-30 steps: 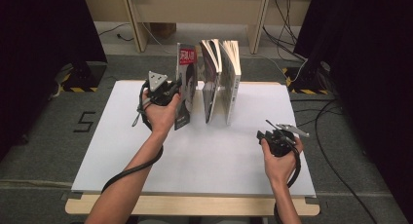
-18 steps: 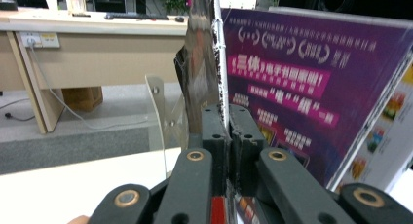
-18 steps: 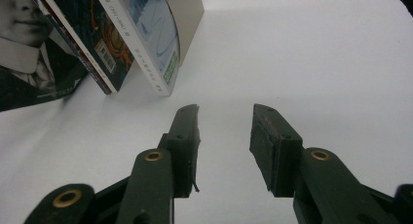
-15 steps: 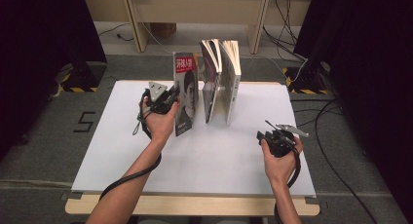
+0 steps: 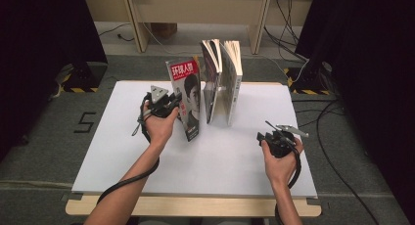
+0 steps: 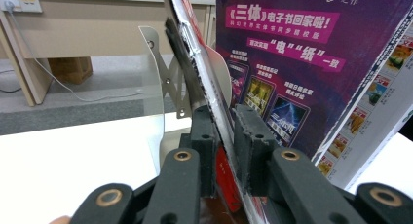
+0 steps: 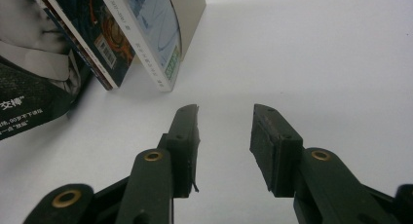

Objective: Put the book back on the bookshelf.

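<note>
While the white table top [image 5: 117, 156] is seen from above, the left gripper [image 5: 172, 103] is found at its left, held in the person's left hand [image 5: 159, 128] against the rear edge of a magazine [image 5: 187, 98] with a red masthead and a portrait on its cover. That magazine is stood upright and slightly tilted near the middle of the table, its lower edge on the white surface. Seen from the left gripper view, the thin edge of the magazine [image 6: 195, 63] is set between the two black jaws, which have just been opening; a narrow gap is seen beside the right pad [image 6: 248, 151], so the edge is no longer clamped. Just to the right, two paperback books [image 5: 222, 80] are stood upright with pages fanned, close beside the magazine. Well apart, at the right of the table, the right gripper [image 5: 271, 132] is held low in the right hand [image 5: 280, 159]; its jaws are parted over bare table, with nothing between them
</note>
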The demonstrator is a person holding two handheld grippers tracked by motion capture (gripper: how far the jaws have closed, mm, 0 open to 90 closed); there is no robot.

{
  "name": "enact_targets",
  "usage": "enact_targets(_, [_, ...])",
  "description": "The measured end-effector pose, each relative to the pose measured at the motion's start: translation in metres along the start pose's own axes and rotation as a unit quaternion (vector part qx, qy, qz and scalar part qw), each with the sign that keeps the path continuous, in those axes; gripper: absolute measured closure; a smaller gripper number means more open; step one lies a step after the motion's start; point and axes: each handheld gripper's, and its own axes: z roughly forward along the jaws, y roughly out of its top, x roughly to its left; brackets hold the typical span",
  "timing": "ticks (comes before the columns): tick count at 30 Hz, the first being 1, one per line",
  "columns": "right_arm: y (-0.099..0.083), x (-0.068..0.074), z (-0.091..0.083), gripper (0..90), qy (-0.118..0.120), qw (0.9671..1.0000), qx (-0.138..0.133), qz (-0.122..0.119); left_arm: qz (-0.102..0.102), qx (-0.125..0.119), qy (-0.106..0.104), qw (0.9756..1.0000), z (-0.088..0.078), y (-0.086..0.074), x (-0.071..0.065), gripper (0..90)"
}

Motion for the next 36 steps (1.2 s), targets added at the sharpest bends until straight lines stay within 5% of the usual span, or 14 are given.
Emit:
enact_targets(16, [-0.001, -0.001, 0.002, 62.5, 0.002, 1.0, 0.005, 0.004, -0.081, 0.019, -0.032, 0.996, 0.02, 0.023, 0.008, 74.1])
enact_targets(32, [-0.002, -0.003, 0.005, 61.6, 0.007, 0.9998, 0.017, 0.008, -0.127, 0.065, -0.05, 0.9885, 0.042, 0.028, 0.006, 81.5])
enact_targets(36, [-0.003, -0.004, 0.004, 61.6, 0.008, 0.9997, 0.018, 0.011, -0.129, 0.053, -0.058, 0.9885, 0.035, 0.033, 0.003, 85.6])
